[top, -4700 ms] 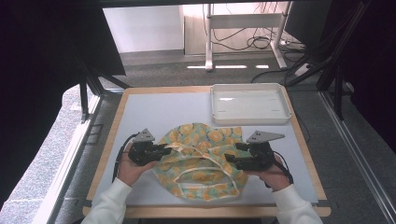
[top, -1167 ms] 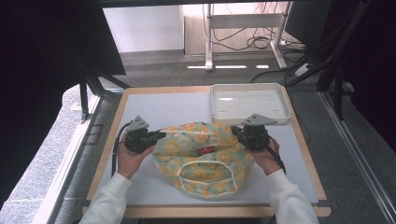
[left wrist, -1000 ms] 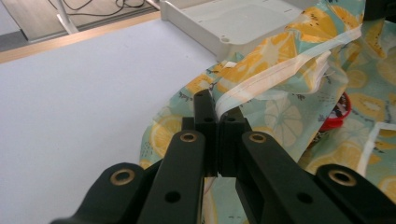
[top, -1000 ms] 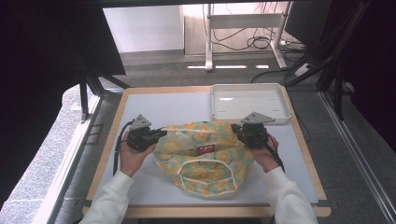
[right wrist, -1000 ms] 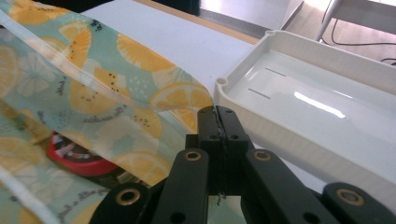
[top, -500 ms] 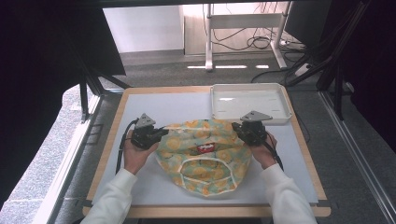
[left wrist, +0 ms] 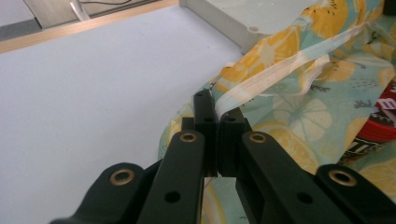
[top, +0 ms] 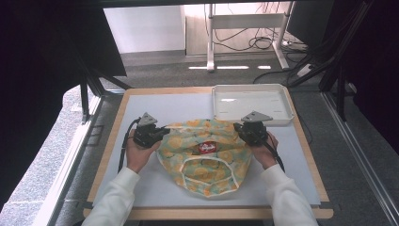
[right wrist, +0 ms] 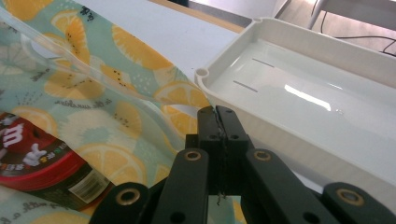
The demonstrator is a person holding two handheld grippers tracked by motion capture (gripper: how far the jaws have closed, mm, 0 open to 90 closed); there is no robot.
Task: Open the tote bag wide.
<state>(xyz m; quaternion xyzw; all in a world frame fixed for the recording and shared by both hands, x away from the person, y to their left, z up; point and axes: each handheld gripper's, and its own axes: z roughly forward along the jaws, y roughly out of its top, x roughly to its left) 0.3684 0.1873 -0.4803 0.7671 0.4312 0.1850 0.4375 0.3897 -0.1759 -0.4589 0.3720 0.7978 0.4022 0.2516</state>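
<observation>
A lemon-print cloth bag [top: 202,162] lies on the pale mat, and its far rim is stretched between my two grippers. A red round container [top: 206,147] lies in its open mouth. My left gripper [top: 162,134] is shut on the bag's left rim. In the left gripper view the jaws [left wrist: 217,109] pinch the pale hem of the bag [left wrist: 303,93], with the red container [left wrist: 378,126] to the right. My right gripper [top: 240,129] is shut on the right rim. The right gripper view shows its jaws [right wrist: 217,116] clamped on thin cloth of the bag [right wrist: 93,88], beside the container [right wrist: 32,158].
A white tray [top: 249,101] with nothing in it stands at the back right, just behind the right gripper, and its corner [right wrist: 303,84] is close to the jaws. The mat [top: 160,106] has a wooden border. Past the table are dark stands and cables.
Since the earliest frame both grippers moved away from the person and apart, drawing the bag's rim taut so the red container shows. Over the last second hardly anything has shifted.
</observation>
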